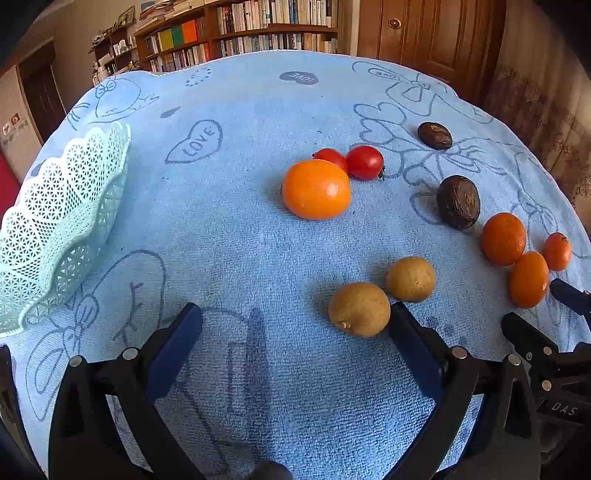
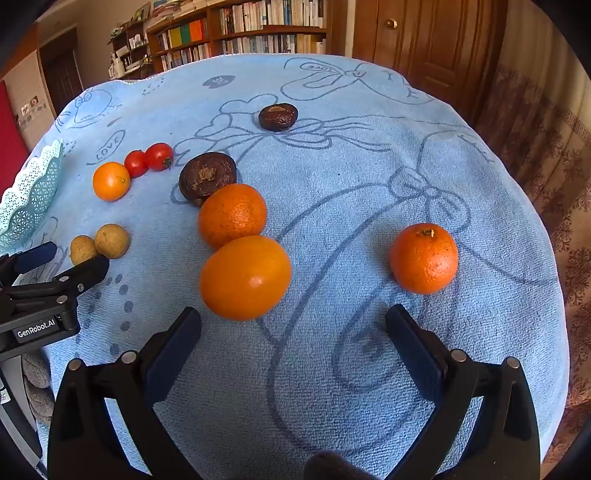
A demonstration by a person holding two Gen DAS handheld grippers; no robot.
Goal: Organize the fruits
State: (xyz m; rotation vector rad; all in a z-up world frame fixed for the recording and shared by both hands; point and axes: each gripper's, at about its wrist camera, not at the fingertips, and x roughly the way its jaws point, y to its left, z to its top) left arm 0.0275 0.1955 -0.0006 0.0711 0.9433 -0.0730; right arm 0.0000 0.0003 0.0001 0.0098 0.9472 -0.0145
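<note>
My left gripper (image 1: 294,310) is open over the blue towel (image 1: 240,229), nothing between its fingers. A brown round fruit (image 1: 359,309) lies by its right fingertip, with a second brown fruit (image 1: 410,279) just beyond. Farther off sit a smooth orange (image 1: 316,189), two tomatoes (image 1: 364,162) and two dark wrinkled fruits (image 1: 458,202). The mint lattice basket (image 1: 62,221) stands at the left. My right gripper (image 2: 293,313) is open too, a large smooth orange (image 2: 245,277) just ahead of its left finger. One mandarin (image 2: 232,214) touches that orange, and another mandarin (image 2: 424,257) sits alone on the right.
The towel-covered table drops off at the right and far edges. Bookshelves (image 2: 258,33) and a wooden door (image 2: 424,44) stand behind it. The left gripper (image 2: 75,256) shows at the right wrist view's left edge. Bare towel lies between the basket and the fruits.
</note>
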